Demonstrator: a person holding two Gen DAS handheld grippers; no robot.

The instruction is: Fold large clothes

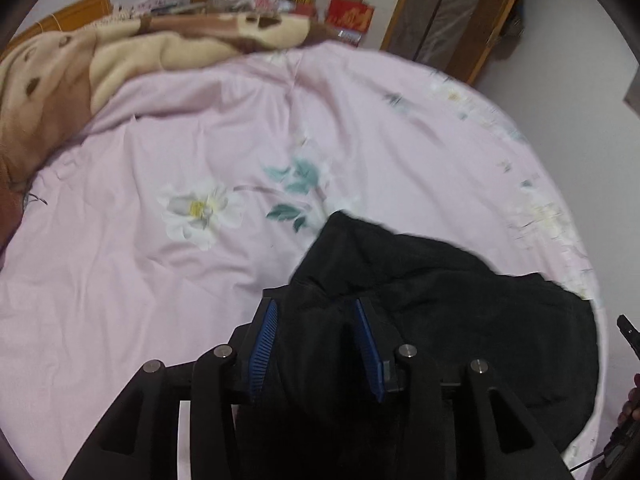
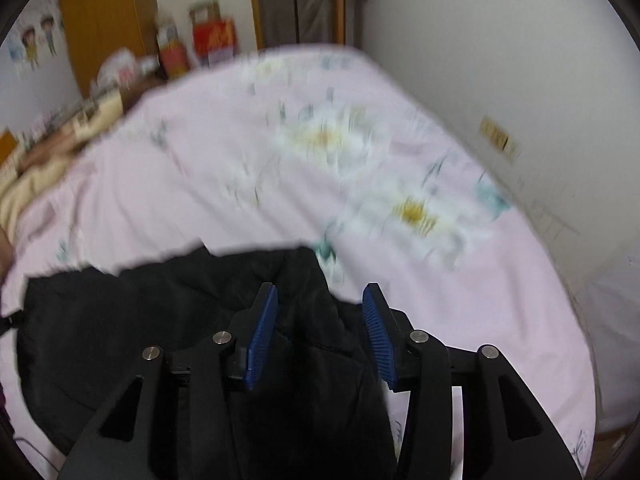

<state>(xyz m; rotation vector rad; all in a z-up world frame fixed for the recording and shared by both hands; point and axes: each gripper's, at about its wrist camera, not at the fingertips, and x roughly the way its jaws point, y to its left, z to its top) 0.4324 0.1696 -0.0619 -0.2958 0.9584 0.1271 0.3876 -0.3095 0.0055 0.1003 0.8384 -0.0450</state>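
The black garment lies in a bunched heap on the near part of the bed, on the pink flowered sheet, with one edge reaching toward the printed white flower. The left hand-held gripper hangs over the garment's left side with its blue pads standing partly apart; dark cloth lies between them, but the pads do not appear to press on it, so this reads as a released or not-yet-taken grip. The right hand-held gripper stands likewise partly open over the garment's right side, with a ridge of cloth rising between its fingers and no visible clamping. Both views are blurred, so whether the cloth brushes a pad cannot be told. Judged from this layout, the step in hand is setting the garment down and re-gripping it for a fold. To do it well, let the cloth drop fully clear of both sets of pads before moving off — a snagged layer will drag the heap out of shape. Then pick two matching points on the outer edge, such as shoulders or hem corners, not the bunched middle. Take a single layer only, and pull the two points apart to flatten the garment on the open sheet — well short of the tan blanket at the far side.
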